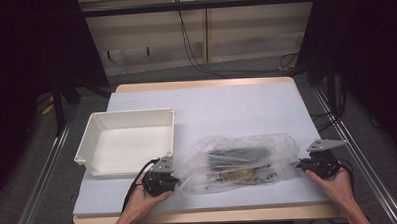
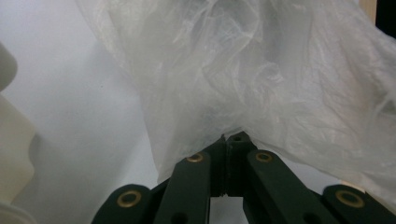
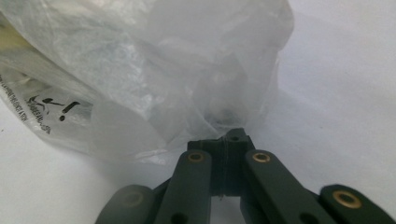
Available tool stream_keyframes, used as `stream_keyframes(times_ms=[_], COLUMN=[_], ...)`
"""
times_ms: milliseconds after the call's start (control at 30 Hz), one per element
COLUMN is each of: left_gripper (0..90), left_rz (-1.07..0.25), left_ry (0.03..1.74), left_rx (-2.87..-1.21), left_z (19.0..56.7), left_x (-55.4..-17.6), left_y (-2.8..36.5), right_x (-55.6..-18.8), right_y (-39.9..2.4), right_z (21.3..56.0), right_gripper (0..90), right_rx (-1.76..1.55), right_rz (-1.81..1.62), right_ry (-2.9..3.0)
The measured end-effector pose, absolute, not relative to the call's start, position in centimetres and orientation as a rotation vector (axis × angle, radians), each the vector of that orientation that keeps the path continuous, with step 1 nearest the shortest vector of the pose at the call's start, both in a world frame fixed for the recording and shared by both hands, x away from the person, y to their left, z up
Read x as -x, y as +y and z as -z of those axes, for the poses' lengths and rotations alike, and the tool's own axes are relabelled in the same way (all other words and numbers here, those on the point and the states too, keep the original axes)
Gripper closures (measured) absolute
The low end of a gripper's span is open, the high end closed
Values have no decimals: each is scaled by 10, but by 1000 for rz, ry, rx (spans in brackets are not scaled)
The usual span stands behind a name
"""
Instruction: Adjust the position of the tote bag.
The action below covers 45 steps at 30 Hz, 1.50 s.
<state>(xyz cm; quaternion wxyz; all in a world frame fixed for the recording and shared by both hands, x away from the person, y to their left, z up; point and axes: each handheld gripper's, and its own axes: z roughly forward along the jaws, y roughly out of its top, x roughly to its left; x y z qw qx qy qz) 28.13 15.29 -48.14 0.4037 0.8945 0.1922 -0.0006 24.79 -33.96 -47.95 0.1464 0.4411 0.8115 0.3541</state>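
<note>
A clear plastic bag (image 1: 243, 160) lies across the near middle of the white table, with a dark flat object (image 1: 237, 155) and some printed paper inside. My left gripper (image 1: 176, 181) is at the bag's left end, jaws pressed together on a fold of the film (image 2: 243, 93). At the bag's right end my right gripper (image 1: 298, 164) is likewise shut on the plastic bag (image 3: 154, 79). In both gripper views the black jaws meet with film pinched at their tips. A hand holds each gripper from the near edge.
An empty white plastic bin (image 1: 130, 139) stands on the left part of the table, close behind the left gripper. The table surface (image 1: 226, 103) stretches bare behind the bag. Metal rails run along both sides, with cables on the floor beyond.
</note>
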Motion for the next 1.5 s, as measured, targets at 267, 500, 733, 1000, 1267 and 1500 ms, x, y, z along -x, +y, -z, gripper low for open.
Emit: stream_keyframes(times_ms=[267, 500, 733, 1000, 1267, 1500], left_gripper=[622, 464, 366, 238, 227, 204], left_rz=[-5, -42, -83, -129, -163, -212], left_ry=[471, 501, 536, 577, 543, 567], left_rx=[-2210, -2136, -2054, -2008, -1958, -1923], left_z=[469, 458, 446, 434, 416, 402], left_x=[-268, -259, -247, -234, -229, -227], left_y=[154, 162, 175, 189, 191, 202], right_x=[-241, -226, -217, -205, -193, -184], right_y=[-343, -348, -349, -358, -361, -367], right_z=[471, 453, 444, 435, 421, 406], right_gripper=[689, 547, 373, 264, 247, 316], right_rx=[-1236, -1200, -1199, -1209, -1187, -1166], right_rz=[-1188, -1280, -1309, -1332, -1377, -1400], right_ry=[2274, 2185, 2126, 2061, 2044, 1974])
